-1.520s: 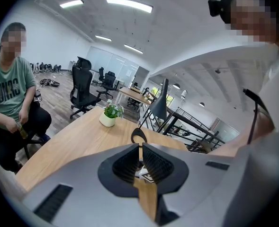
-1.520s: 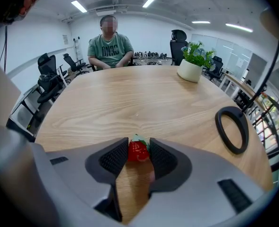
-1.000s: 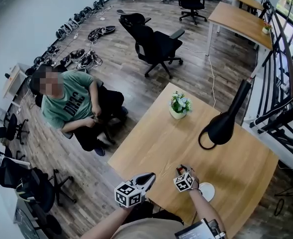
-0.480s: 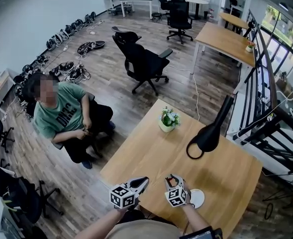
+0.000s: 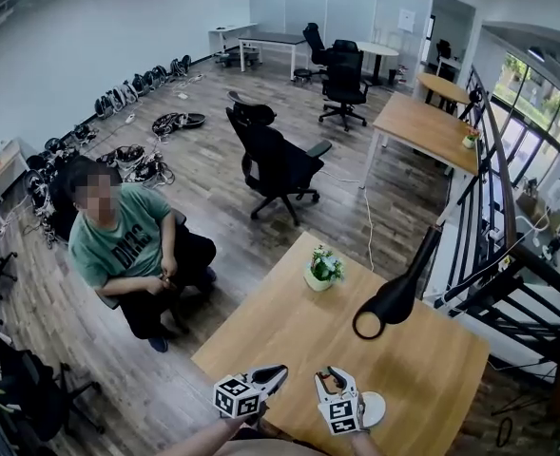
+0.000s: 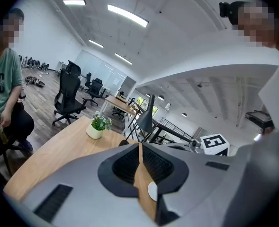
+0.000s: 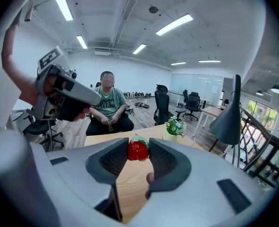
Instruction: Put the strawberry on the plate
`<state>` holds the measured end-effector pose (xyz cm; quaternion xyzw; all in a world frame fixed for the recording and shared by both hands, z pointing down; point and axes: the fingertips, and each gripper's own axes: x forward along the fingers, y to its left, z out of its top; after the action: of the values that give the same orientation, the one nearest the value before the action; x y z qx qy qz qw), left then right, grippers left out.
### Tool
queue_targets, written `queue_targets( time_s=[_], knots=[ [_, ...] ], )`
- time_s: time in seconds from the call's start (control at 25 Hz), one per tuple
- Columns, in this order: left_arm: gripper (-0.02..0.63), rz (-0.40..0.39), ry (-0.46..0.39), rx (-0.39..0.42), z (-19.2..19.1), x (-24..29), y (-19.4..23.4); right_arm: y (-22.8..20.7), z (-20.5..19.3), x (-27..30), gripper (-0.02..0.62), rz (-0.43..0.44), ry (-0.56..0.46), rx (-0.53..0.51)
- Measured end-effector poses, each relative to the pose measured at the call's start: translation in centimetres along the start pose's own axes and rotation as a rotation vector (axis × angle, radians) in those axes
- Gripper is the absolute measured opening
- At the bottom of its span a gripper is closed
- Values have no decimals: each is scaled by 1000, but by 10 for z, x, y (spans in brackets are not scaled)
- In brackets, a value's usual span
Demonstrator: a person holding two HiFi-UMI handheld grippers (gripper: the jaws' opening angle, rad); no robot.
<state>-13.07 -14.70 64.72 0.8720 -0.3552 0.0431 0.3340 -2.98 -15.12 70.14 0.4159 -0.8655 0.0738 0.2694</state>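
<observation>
Strawberry (image 7: 138,150) is pinched btwn the jaws of your R gripper (image 5: 333,380), over the near edge of the table (image 5: 289,331). Plate (image 5: 376,409) lies just beside that gripper, to its right & lower in head view, so R hand's nearer. L gripper (image 6: 139,151) is closed, empty.

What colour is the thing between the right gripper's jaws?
Strawberry: red, green top; right gripper view.

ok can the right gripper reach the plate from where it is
Probably yes. The right gripper, its jaws shut on the strawberry, hangs just beside the white plate near the front edge of the table. Nothing shows between them; the lamp and the plant stand farther back.
</observation>
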Motion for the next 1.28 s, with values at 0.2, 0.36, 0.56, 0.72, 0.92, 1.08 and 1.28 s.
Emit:
queue_targets(
  time_s=[0.2, 0.36, 0.56, 0.72, 0.92, 1.08, 1.28],
  knots=[
    [6, -36, -3, 36, 6, -4, -9, 1, 23, -29, 140, -25, -63, 41],
    [6, -75, 12, 57, 9, 0, -16, -6, 40, -51, 140, -73, -107, 80],
    [6, -126, 47, 91, 9, 8, -31, -15, 41, -77, 140, -132, -135, 123],
    [6, -155, 76, 110, 7, 16, -40, -27, 38, -95, 140, -173, -140, 165],
    [6, -161, 86, 119, 7, 27, -48, -40, 31, -111, 140, -213, -154, 194],
    [6, -161, 85, 98, 4, 36, -54, -49, 24, -120, 140, -230, -151, 204],
    [6, -176, 98, 104, -2, 43, -68, -59, 15, -136, 140, -259, -158, 219]
  ],
)
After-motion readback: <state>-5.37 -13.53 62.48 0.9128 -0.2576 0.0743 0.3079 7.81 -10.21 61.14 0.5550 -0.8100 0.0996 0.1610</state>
